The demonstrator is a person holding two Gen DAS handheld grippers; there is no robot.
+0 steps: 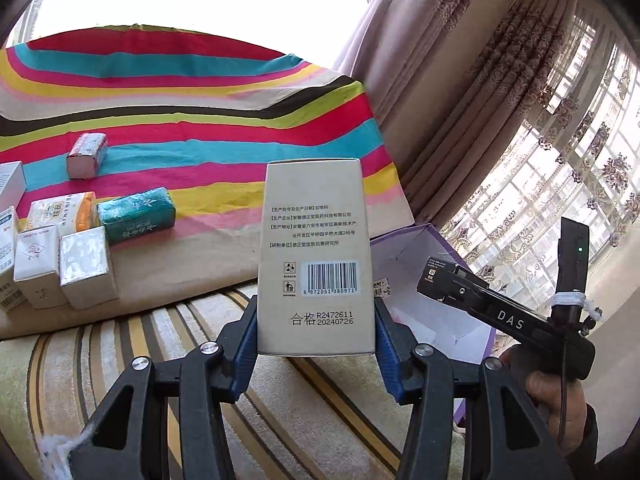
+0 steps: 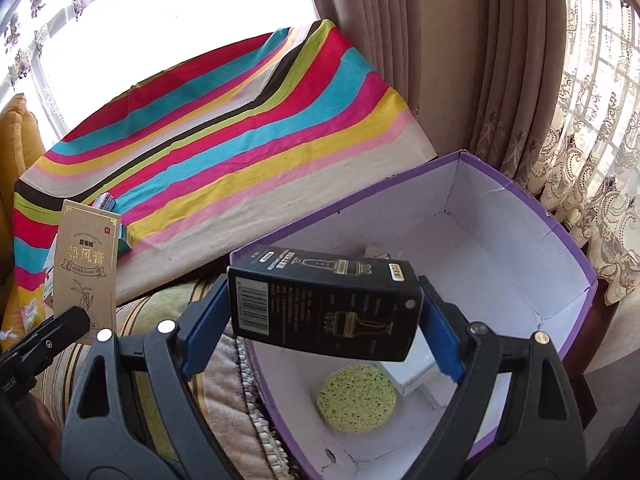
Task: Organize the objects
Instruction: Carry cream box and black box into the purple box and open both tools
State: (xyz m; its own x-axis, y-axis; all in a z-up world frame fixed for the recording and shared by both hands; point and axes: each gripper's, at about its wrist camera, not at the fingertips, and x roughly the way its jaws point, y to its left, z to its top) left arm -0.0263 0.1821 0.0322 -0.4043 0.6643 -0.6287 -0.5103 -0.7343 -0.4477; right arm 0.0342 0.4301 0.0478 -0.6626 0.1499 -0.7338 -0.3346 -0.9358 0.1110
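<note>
My left gripper (image 1: 316, 344) is shut on a tall beige box (image 1: 316, 256) with a barcode, held upright above the striped sofa cushion; the same beige box shows at the left of the right wrist view (image 2: 88, 264). My right gripper (image 2: 324, 340) is shut on a black box (image 2: 324, 304), held sideways over the open purple-edged white bin (image 2: 520, 248). A green round sponge (image 2: 356, 398) and a white item lie in the bin. In the left wrist view the bin (image 1: 424, 276) lies right of the beige box, behind the right gripper's body (image 1: 508, 316).
Several small packs stand on the striped cloth (image 1: 200, 128) at left: a teal pack (image 1: 136, 216), a pink-ended pack (image 1: 86, 156), an orange-white pack (image 1: 64, 212) and white boxes (image 1: 86, 266). Curtains (image 2: 440, 60) hang behind the bin.
</note>
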